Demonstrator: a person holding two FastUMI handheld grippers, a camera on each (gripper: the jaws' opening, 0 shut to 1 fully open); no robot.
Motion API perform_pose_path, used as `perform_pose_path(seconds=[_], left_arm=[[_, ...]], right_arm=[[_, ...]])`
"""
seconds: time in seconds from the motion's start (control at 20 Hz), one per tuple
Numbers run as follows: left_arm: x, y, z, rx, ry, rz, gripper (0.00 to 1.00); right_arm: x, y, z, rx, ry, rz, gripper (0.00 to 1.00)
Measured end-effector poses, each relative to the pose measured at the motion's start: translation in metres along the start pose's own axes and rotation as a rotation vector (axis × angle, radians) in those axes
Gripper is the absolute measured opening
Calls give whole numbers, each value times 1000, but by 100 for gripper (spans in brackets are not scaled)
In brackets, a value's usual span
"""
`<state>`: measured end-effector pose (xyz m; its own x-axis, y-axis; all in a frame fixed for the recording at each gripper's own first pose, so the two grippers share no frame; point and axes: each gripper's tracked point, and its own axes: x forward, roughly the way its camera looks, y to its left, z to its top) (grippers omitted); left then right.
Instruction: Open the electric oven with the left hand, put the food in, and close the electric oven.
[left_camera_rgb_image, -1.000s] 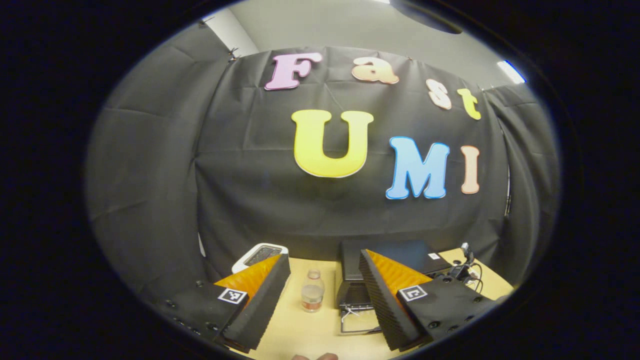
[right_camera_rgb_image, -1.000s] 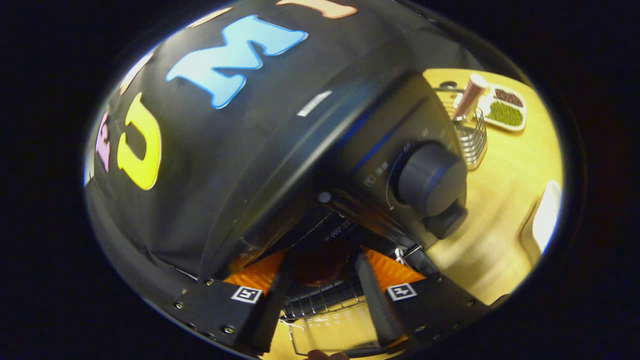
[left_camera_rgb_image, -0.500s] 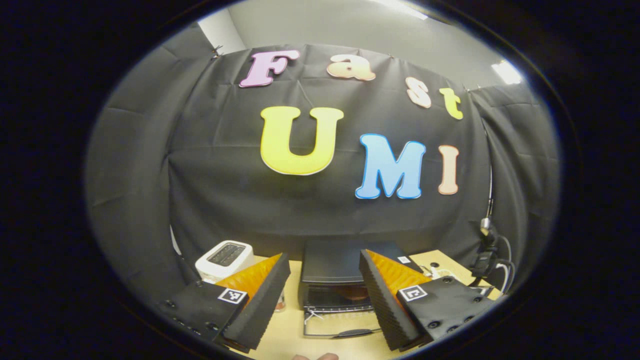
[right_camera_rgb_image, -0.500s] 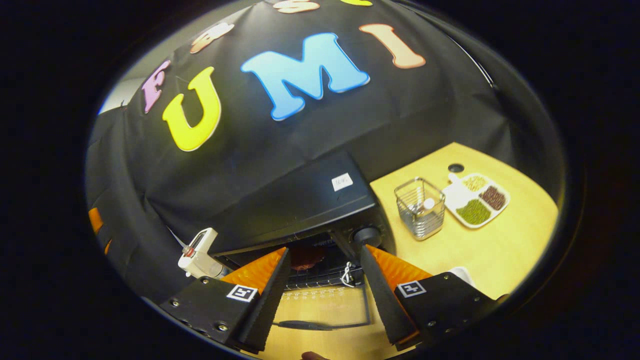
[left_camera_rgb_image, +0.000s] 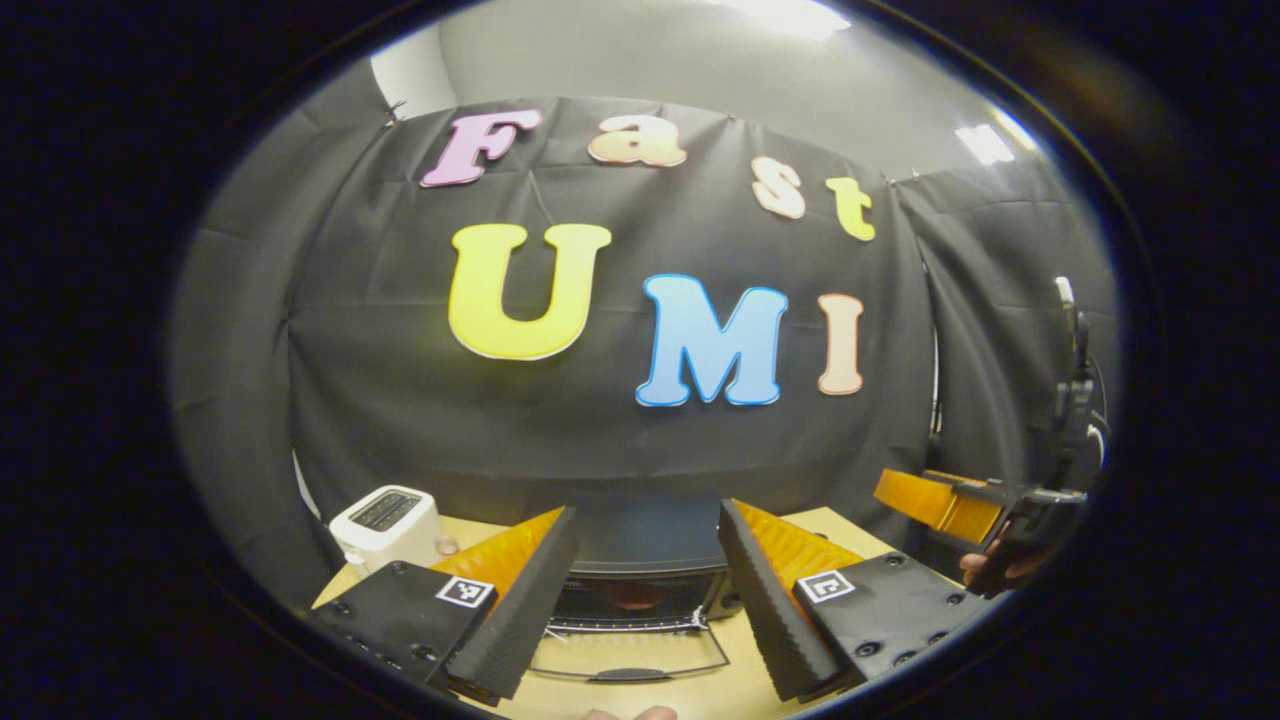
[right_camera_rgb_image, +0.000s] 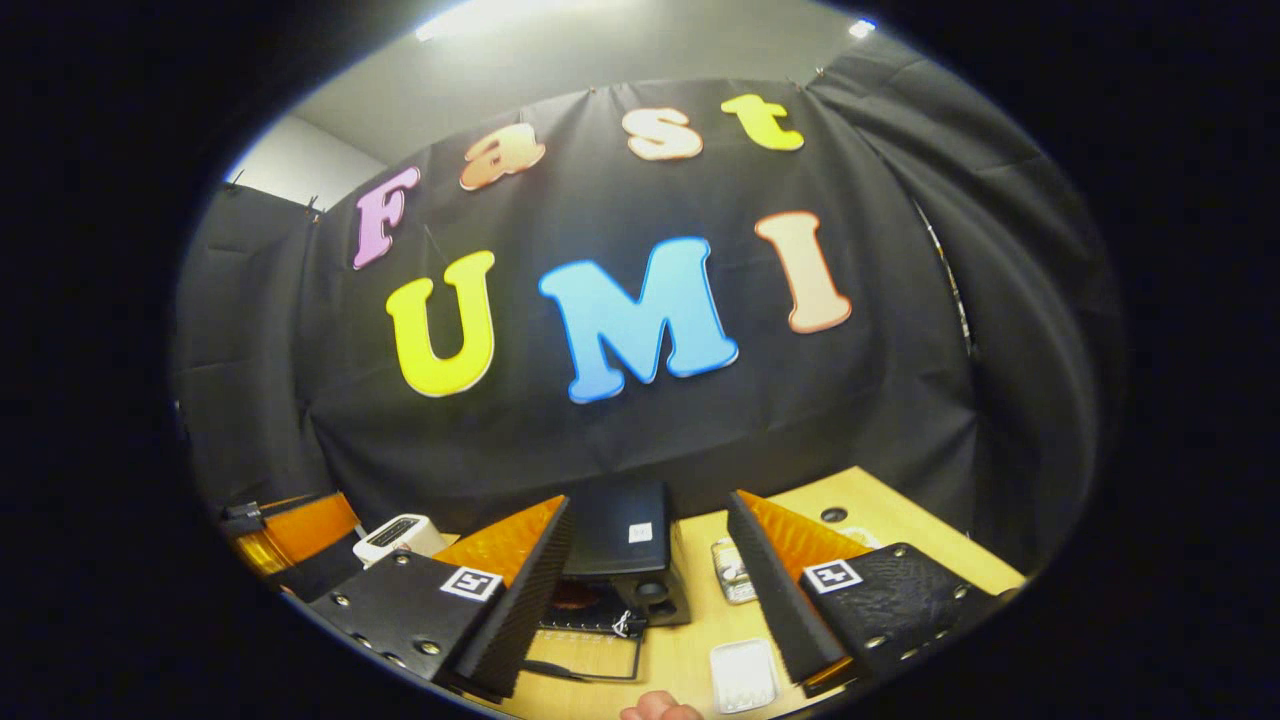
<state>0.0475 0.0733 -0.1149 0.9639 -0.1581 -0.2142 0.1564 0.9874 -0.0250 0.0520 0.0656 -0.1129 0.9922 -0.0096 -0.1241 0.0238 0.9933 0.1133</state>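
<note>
The black electric oven (left_camera_rgb_image: 640, 535) stands on the wooden table straight ahead of my left gripper (left_camera_rgb_image: 645, 610), which is open and holds nothing. The oven's glass door (left_camera_rgb_image: 630, 665) lies folded down flat. A reddish piece of food (left_camera_rgb_image: 634, 594) rests on the rack inside. In the right gripper view the oven (right_camera_rgb_image: 625, 540) lies farther off, with its door (right_camera_rgb_image: 590, 655) down and the food (right_camera_rgb_image: 575, 595) inside. My right gripper (right_camera_rgb_image: 650, 590) is open, empty and well back from the oven. The right gripper (left_camera_rgb_image: 940, 500) also shows at the right edge of the left gripper view.
A white toaster (left_camera_rgb_image: 385, 520) stands left of the oven. Right of the oven are a wire basket (right_camera_rgb_image: 735, 570) and a small white container (right_camera_rgb_image: 742, 675). The wooden table (right_camera_rgb_image: 900, 530) reaches right to the black cloth wall. The left gripper (right_camera_rgb_image: 290, 530) appears at the far left.
My right gripper has let go of the food inside the oven and drawn far back and up. The left gripper has swung so the oven sits between its fingers.
</note>
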Motion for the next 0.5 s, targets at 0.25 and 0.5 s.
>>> perform_pose_path(seconds=[0.25, 0.5], left_arm=[[-1, -33, 20, 7, -45, -31, 96], [-10, -42, 44, 2, -113, -14, 98]], right_arm=[[-21, -8, 39, -52, -90, -1, 98], [-31, -15, 55, -97, -146, -16, 98]])
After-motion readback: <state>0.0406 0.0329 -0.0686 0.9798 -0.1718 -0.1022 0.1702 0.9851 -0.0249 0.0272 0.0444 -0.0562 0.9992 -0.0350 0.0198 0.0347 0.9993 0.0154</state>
